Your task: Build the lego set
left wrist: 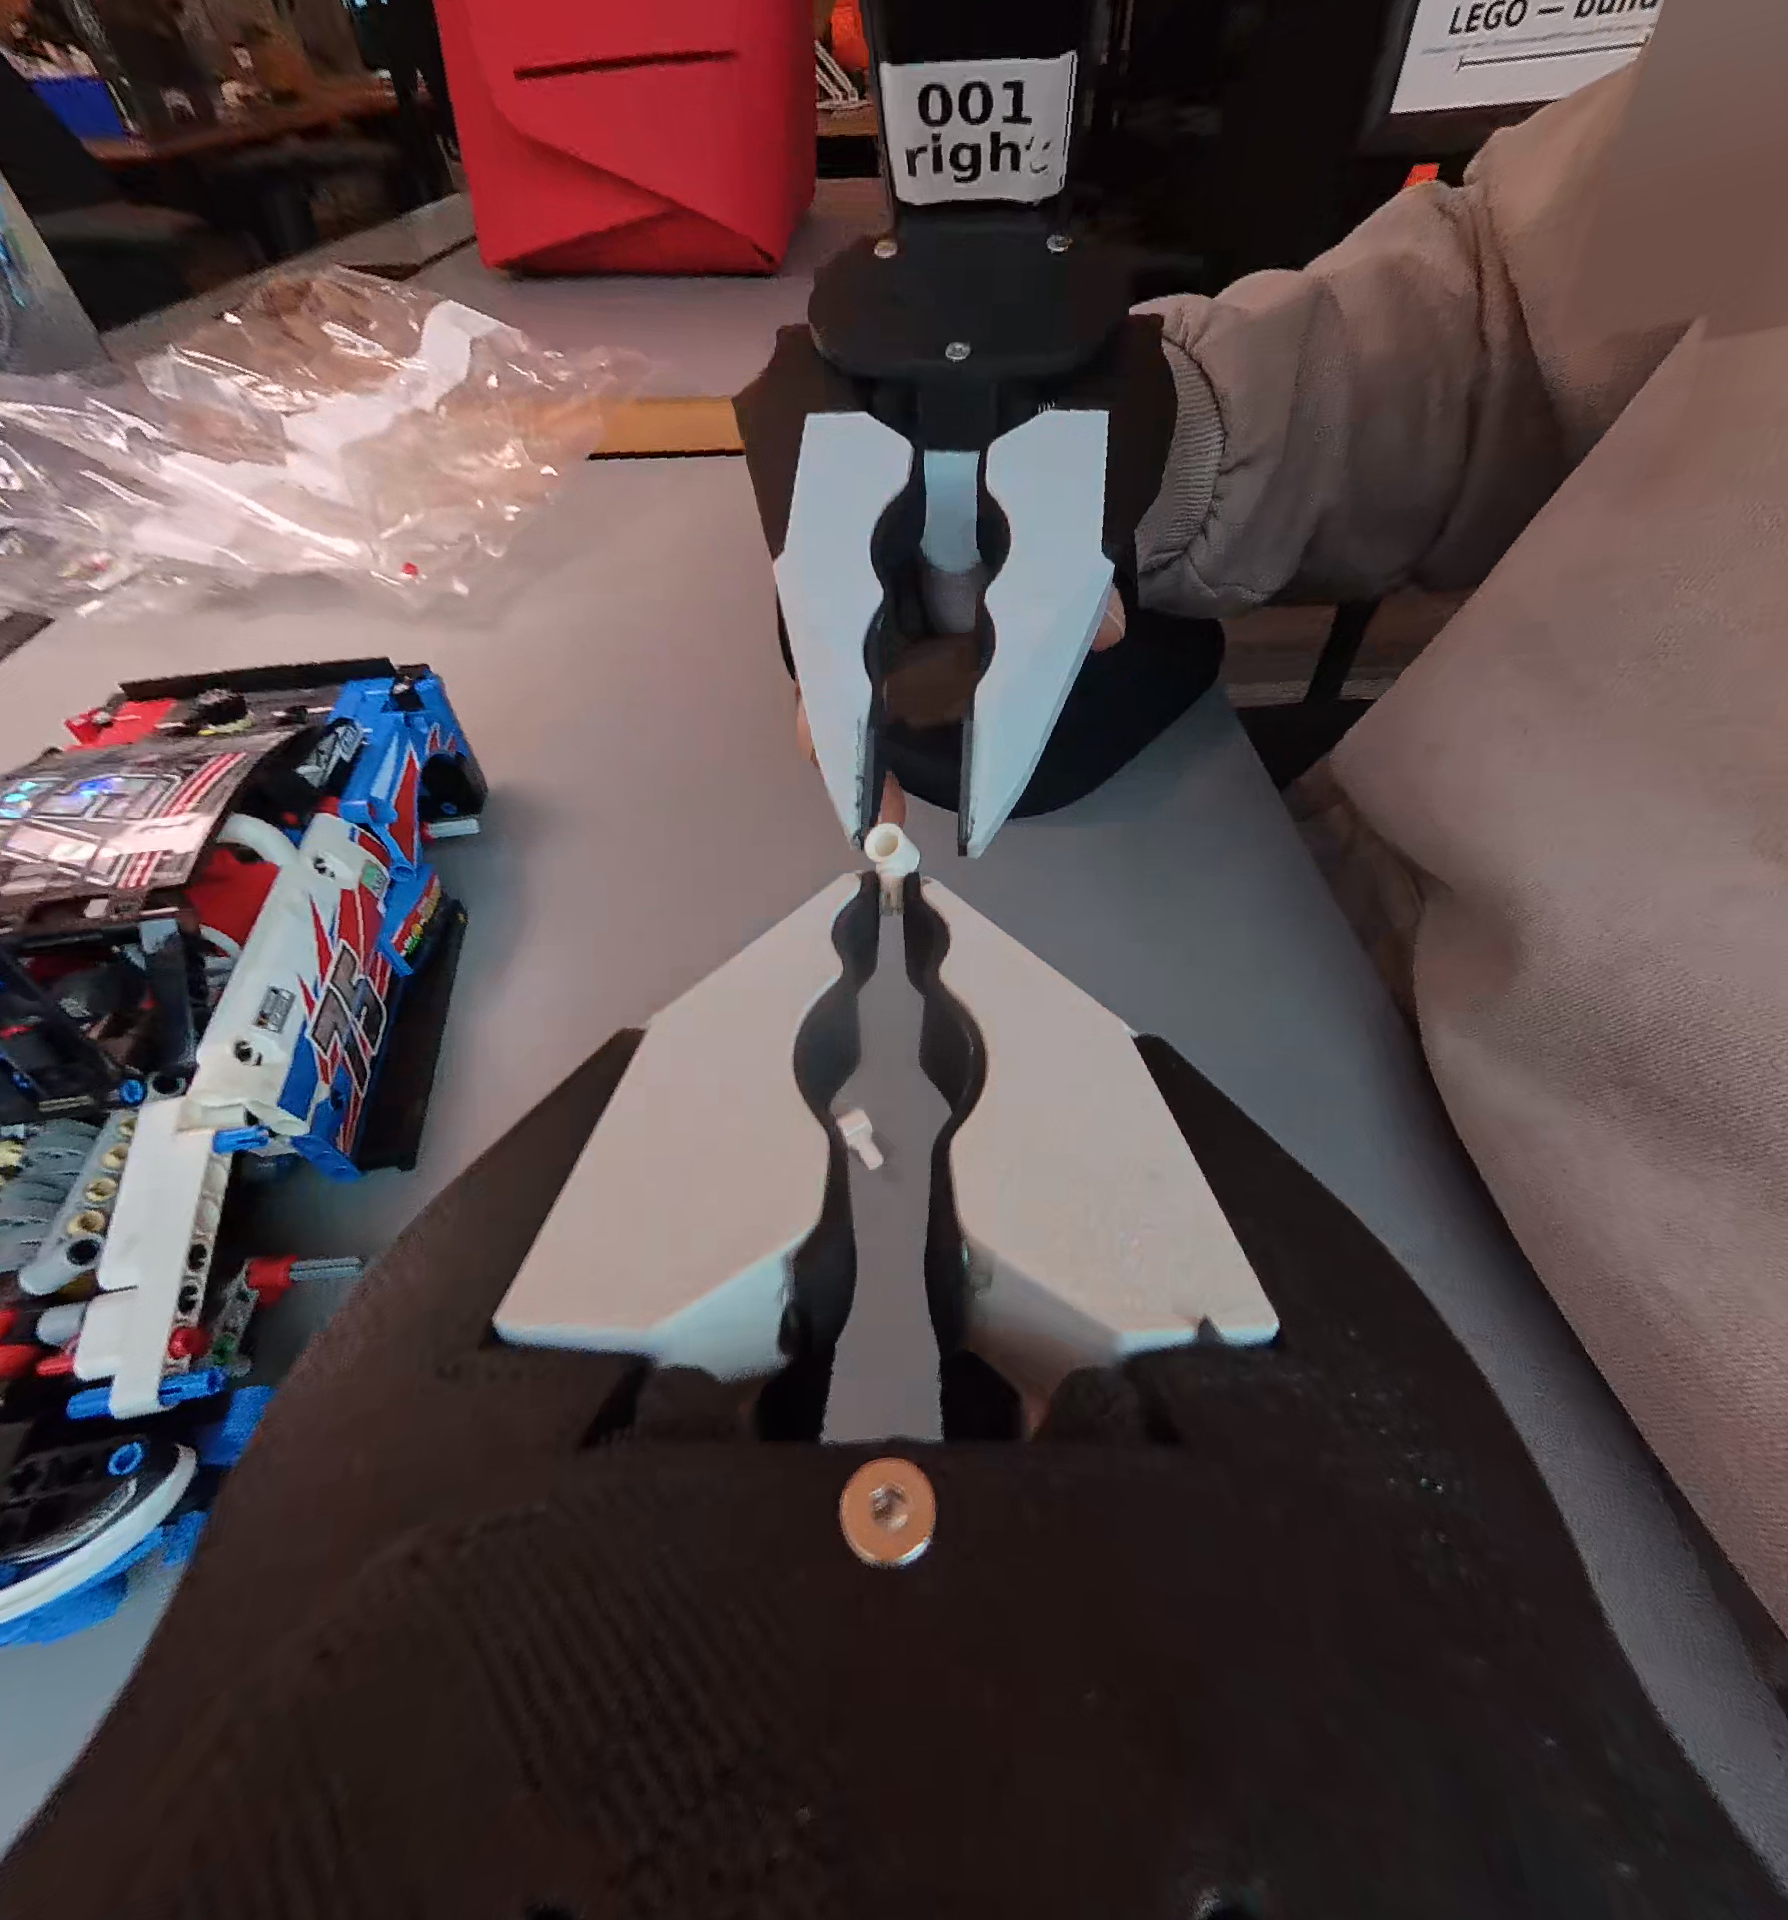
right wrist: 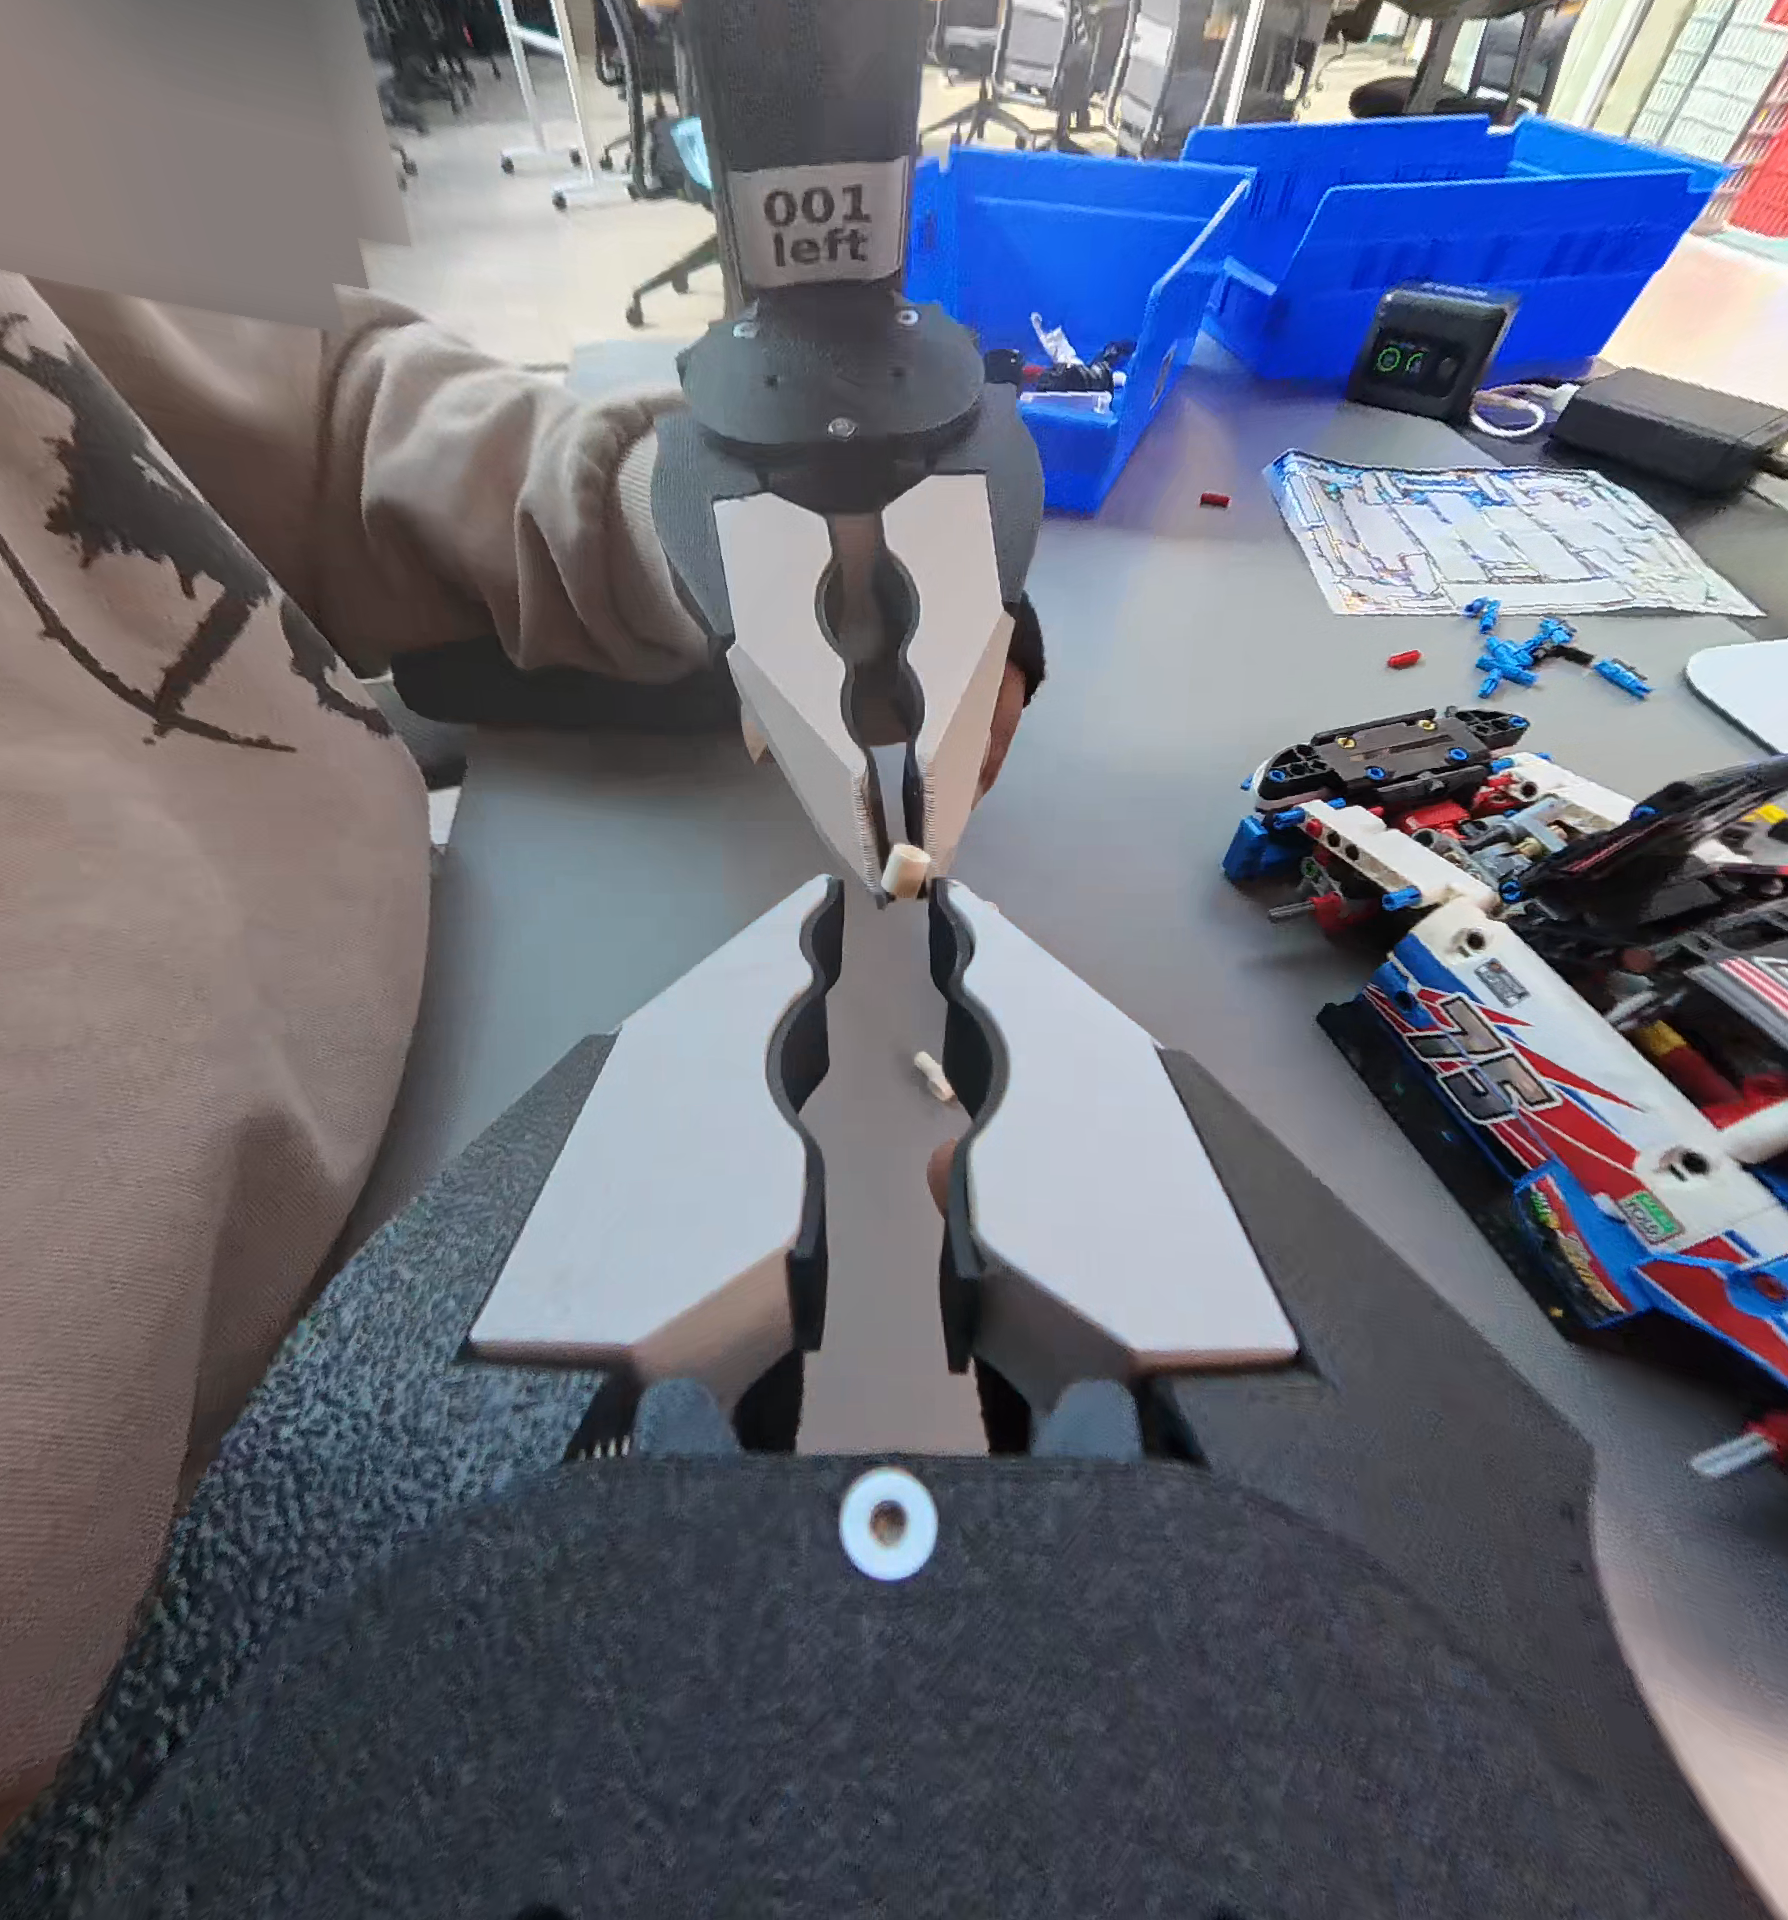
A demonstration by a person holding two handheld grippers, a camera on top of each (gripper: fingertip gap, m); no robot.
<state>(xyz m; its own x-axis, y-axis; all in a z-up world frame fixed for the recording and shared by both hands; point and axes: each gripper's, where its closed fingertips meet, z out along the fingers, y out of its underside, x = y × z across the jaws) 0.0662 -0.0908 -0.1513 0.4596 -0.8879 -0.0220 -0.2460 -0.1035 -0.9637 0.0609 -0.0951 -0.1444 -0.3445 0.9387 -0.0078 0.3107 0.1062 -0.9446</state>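
While I hold the 2 tools tip to tip above the table (left wrist: 599, 644), my left hand-held gripper (left wrist: 888, 883) is pinched narrow on a small white connector piece (left wrist: 891, 847), gripping its lower end so the open end stands clear; my right hand-held gripper (right wrist: 888, 888) faces it with its jaws parted to a narrow gap, and I cannot tell whether its tips touch the piece; I judge it is lined up to take or steady the piece, since such a small part is easier to turn between 2 tools than on the table; beneath the gap a second small white peg (right wrist: 934, 1075) lies loose on the table, probably kept close for the next step; farther out to my left side sits the part-built lego car (left wrist: 246, 1039), blue, white and red, parked aside so the working space stays free; beyond it lie a crumpled clear plastic bag (left wrist: 277, 447) and a red box (left wrist: 630, 135); in the right wrist view the instruction sheet (right wrist: 1492, 535), a few loose blue pieces (right wrist: 1524, 660) and blue bins (right wrist: 1285, 260) sit at the far edge.
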